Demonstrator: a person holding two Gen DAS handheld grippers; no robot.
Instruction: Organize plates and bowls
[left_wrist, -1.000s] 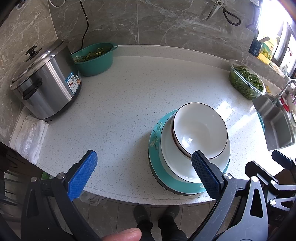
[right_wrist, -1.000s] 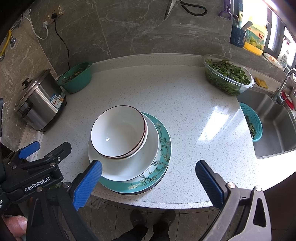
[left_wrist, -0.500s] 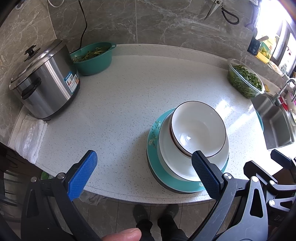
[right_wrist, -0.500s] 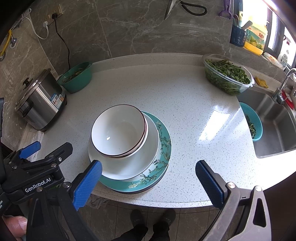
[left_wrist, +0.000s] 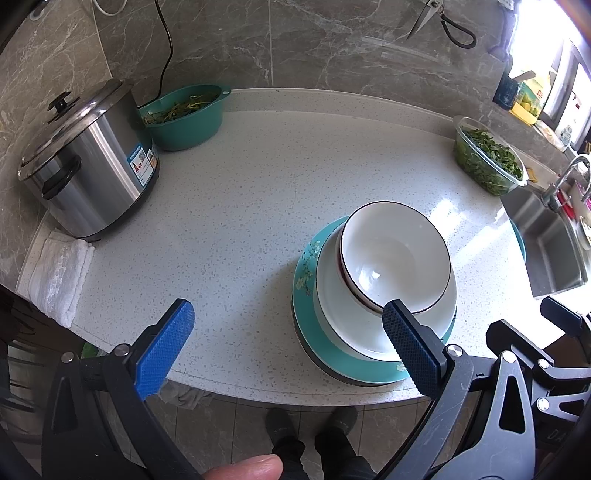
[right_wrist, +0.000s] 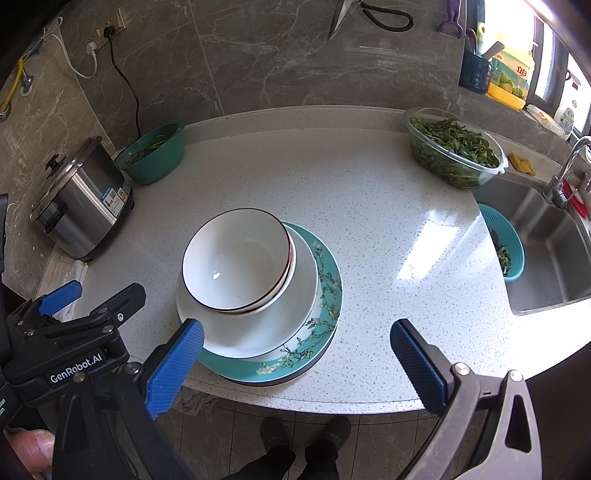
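A stack of dishes stands near the front edge of the white counter. White bowls with dark rims (left_wrist: 395, 254) (right_wrist: 236, 258) sit nested on a white plate (left_wrist: 332, 314) (right_wrist: 291, 317), which lies on a teal flowered plate (left_wrist: 304, 273) (right_wrist: 325, 295). My left gripper (left_wrist: 288, 341) is open and empty, held above the front edge, left of the stack. My right gripper (right_wrist: 295, 358) is open and empty, above the front edge, just right of the stack.
A steel rice cooker (left_wrist: 85, 162) (right_wrist: 81, 199) and folded white towel (left_wrist: 59, 273) stand at the left. A teal basin of greens (left_wrist: 184, 114) sits at the back left. A clear container of greens (right_wrist: 454, 151) is back right. The sink (right_wrist: 546, 251) holds a teal strainer (right_wrist: 506, 247).
Both grippers have drifted back slightly from the counter; the stack sits a little further away in both views. Neither gripper has changed its opening.
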